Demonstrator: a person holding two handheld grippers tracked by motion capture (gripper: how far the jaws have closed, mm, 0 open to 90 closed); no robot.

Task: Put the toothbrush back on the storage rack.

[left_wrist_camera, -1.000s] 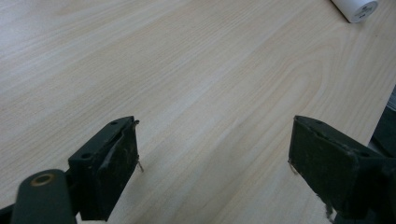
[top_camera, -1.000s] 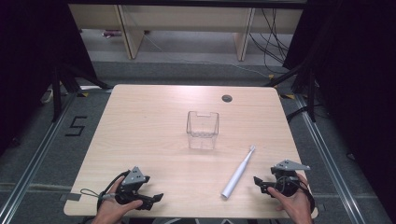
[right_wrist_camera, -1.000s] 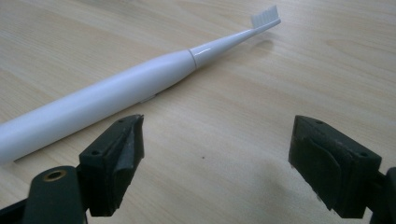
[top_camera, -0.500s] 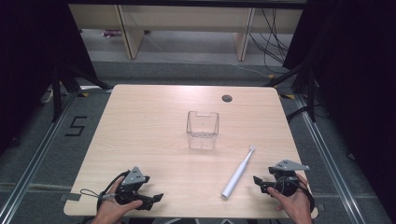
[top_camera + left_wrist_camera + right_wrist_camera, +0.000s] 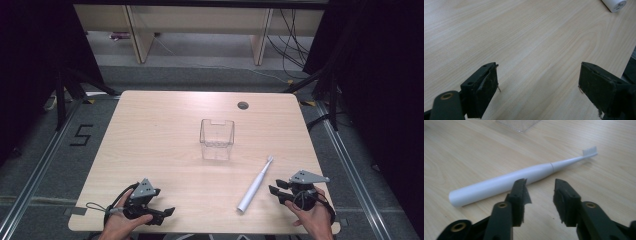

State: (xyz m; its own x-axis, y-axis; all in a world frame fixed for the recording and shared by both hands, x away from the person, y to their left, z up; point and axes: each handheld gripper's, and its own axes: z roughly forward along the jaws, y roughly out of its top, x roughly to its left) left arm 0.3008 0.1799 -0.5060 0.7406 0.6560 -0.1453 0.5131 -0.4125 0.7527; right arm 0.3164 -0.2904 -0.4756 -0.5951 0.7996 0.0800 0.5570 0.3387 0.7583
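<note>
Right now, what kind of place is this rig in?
Likely a lab or data-recording workstation, not a home: a bare wooden table ringed by dark curtains, cables on the floor, a taped "5" marker. The only props are a toothbrush and a clear container.

A clear plastic box (image 5: 217, 139) stands upright near the middle of the table (image 5: 150, 145) — open at the top. Beyond the box, near the table's far edge, sits a small round hole (image 5: 243, 105).

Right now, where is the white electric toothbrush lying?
In the high view the white electric toothbrush lies flat on the wooden table, front right, between the clear plastic container and the right tongs, bristles toward the container.
</note>
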